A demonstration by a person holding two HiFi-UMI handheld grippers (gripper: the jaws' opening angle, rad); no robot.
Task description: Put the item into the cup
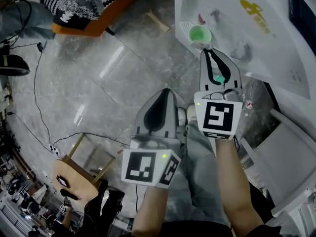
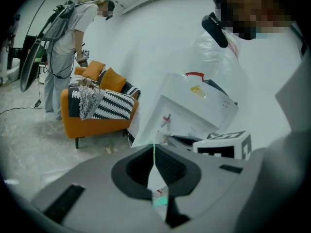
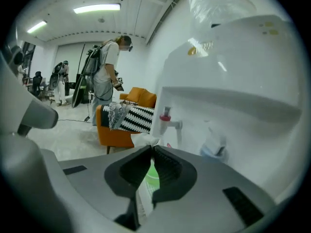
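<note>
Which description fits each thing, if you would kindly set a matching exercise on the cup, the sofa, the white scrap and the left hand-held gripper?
Things:
1. cup
2. sofa
3. white scrap
4. left hand-held gripper

Descriptions:
A. orange
B. jaws together
C. green
D. pinched at the tips of the right hand-held gripper

Pairs: 1-C, 2-A, 3-D, 4-B

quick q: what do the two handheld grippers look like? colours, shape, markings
They are a matching pair. The left gripper and right gripper have smooth grey tapered shells, with black ribbed pads lining the jaws. Behind each sits a white cube printed with black square markers, with a small green light on it. The person's forearms are bare.
</note>
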